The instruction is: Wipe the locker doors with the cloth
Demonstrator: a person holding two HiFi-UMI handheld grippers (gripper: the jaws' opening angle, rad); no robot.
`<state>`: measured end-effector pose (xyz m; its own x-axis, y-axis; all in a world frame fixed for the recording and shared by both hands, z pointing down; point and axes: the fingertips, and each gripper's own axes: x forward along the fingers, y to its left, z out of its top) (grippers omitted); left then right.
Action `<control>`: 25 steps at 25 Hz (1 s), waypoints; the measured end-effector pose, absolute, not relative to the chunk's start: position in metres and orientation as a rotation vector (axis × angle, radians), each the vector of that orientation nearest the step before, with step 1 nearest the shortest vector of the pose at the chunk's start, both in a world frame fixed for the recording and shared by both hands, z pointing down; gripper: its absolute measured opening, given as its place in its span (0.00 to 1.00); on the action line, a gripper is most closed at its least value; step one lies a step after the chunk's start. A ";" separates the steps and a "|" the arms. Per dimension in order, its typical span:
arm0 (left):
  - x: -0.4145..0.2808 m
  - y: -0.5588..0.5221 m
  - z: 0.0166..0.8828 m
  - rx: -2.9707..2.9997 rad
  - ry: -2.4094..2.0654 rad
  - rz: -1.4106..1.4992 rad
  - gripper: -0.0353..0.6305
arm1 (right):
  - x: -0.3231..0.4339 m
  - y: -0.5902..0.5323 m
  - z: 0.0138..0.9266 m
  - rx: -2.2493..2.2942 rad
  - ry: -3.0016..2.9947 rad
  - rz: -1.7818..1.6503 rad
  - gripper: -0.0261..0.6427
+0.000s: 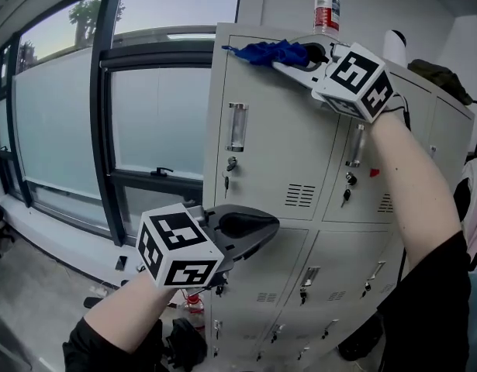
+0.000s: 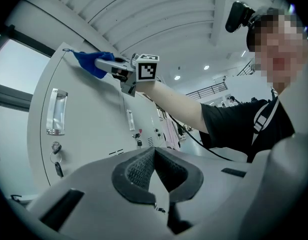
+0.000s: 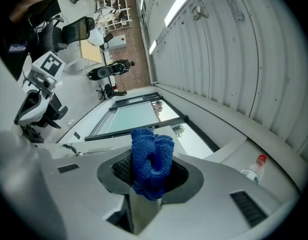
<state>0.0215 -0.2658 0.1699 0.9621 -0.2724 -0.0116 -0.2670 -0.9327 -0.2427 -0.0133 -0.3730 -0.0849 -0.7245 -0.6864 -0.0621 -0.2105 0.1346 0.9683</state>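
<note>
The blue cloth (image 1: 269,53) is pressed against the top edge of the upper-left locker door (image 1: 269,149), and my right gripper (image 1: 291,63) is shut on it. In the right gripper view the bunched cloth (image 3: 151,161) sticks out between the jaws of the right gripper (image 3: 148,179). The left gripper view shows the cloth (image 2: 91,63) at that door's (image 2: 88,121) upper corner. My left gripper (image 1: 263,227) hangs lower, just in front of the same door's bottom edge. It is shut and holds nothing; its pads (image 2: 138,166) meet at the tip.
The door has a clear handle (image 1: 236,126) and a key (image 1: 226,181) in its lock. More locker doors with keys (image 1: 347,186) run right and below. A water bottle (image 1: 326,6) stands on top of the lockers. A large window (image 1: 67,115) is at the left; a bottle (image 1: 193,304) and a dark bag (image 1: 184,343) are on the floor.
</note>
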 end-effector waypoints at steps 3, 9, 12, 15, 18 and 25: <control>0.021 -0.269 0.169 -2.864 0.412 -0.033 0.06 | -0.013 -0.376 -0.110 0.889 -2.016 -1.638 0.19; 0.023 -0.274 0.163 -2.851 0.418 -0.037 0.06 | -0.010 -0.393 -0.118 0.903 -1.966 -1.624 0.19; 0.025 -0.274 0.162 -2.852 0.418 -0.046 0.06 | -0.011 -0.393 -0.114 0.886 -1.983 -1.627 0.19; 0.028 -0.275 0.164 -2.855 0.419 -0.052 0.06 | -0.013 -0.392 -0.103 0.852 -1.985 -1.628 0.19; 0.032 -0.277 0.166 -2.856 0.414 -0.065 0.06 | -0.015 -0.392 -0.088 0.822 -1.991 -1.627 0.19; 0.038 -0.278 0.170 -2.863 0.400 -0.081 0.06 | -0.017 -0.391 -0.058 0.764 -2.008 -1.593 0.19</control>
<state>0.0384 -0.2785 0.1696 0.9609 -0.2762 0.0205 -0.2624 -0.9315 -0.2520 -0.0171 -0.3912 -0.0577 -0.7387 -0.6738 0.0156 -0.1381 0.1740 0.9750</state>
